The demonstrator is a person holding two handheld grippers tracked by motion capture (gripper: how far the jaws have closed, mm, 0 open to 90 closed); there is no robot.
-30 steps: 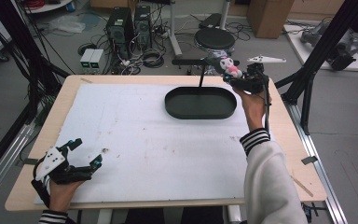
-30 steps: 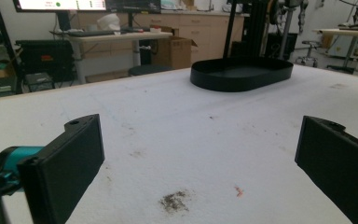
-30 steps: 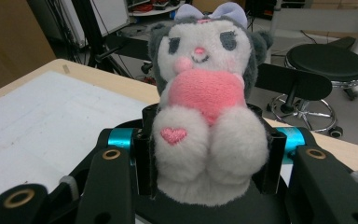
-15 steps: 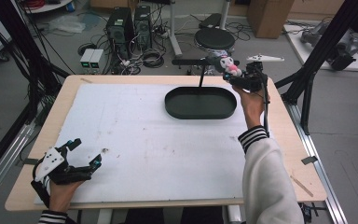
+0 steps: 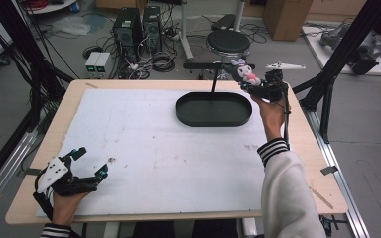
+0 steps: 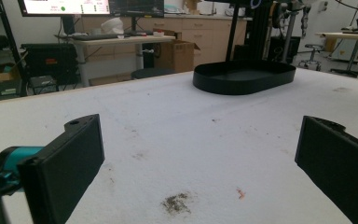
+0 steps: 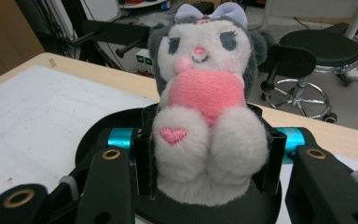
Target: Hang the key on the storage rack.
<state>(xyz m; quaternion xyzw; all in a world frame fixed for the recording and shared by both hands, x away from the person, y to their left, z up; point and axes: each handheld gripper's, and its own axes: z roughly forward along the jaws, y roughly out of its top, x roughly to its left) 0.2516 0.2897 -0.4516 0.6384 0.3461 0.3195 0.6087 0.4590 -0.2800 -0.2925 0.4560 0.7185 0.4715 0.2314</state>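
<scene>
A small plush toy (image 7: 204,100), grey and white with a pink belly and a lilac bow, sits between the black jaws of my right gripper (image 7: 205,158), which is shut on it. In the high view the right gripper (image 5: 259,85) holds the plush toy (image 5: 246,73) in the air at the far right end of the black oval tray (image 5: 213,120). My left gripper (image 5: 90,162) rests near the table's front left corner, open with nothing between its jaws. The left gripper view looks across the white mat to the tray (image 6: 244,79).
A white mat (image 5: 154,148) with small stains covers most of the wooden table. A black stand's post (image 5: 214,82) rises just behind the tray. Stools, computers and cables lie on the floor beyond the far edge. Black frame struts stand at both sides.
The right gripper with the plush toy has shifted slightly left toward the tray's end. The left gripper has kept still.
</scene>
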